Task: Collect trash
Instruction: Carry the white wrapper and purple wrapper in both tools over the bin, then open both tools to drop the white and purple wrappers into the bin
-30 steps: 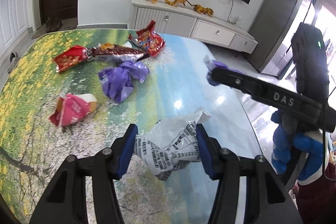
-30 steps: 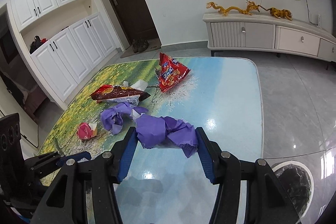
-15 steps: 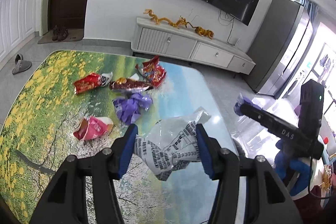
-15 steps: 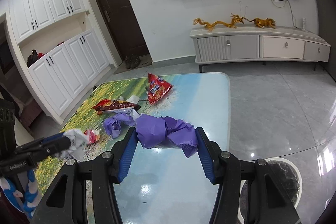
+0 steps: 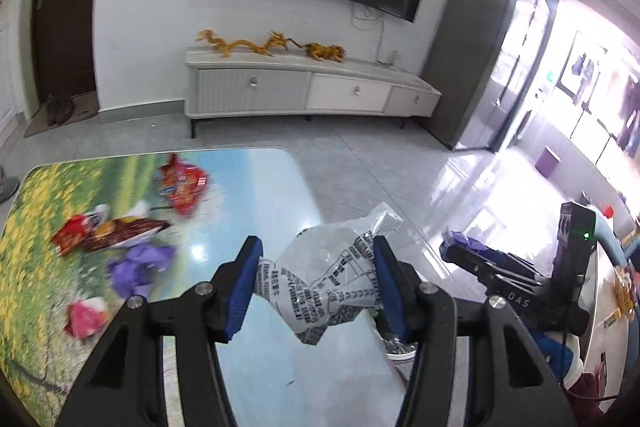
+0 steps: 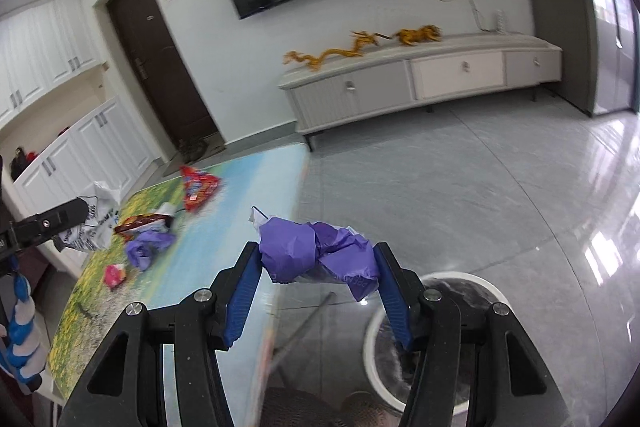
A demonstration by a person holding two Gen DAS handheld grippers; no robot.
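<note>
My left gripper (image 5: 316, 287) is shut on a crumpled white printed wrapper (image 5: 328, 283), held in the air above the table's right edge. My right gripper (image 6: 316, 283) is shut on a crumpled purple wrapper (image 6: 316, 255), held past the table edge, above and left of a white round bin (image 6: 444, 339) on the floor. The right gripper also shows in the left wrist view (image 5: 472, 255). The left gripper with its white wrapper shows in the right wrist view (image 6: 76, 211).
On the landscape-print table (image 5: 248, 187) lie a red snack bag (image 5: 182, 185), a brown-red wrapper (image 5: 120, 229), a purple wrapper (image 5: 138, 267) and a pink wrapper (image 5: 84, 315). A white TV cabinet (image 5: 304, 95) stands against the far wall.
Both grippers have risen and swung right, away from the table's middle, each keeping its wrapper. The right gripper has passed the table edge and the bin now shows beneath it.
</note>
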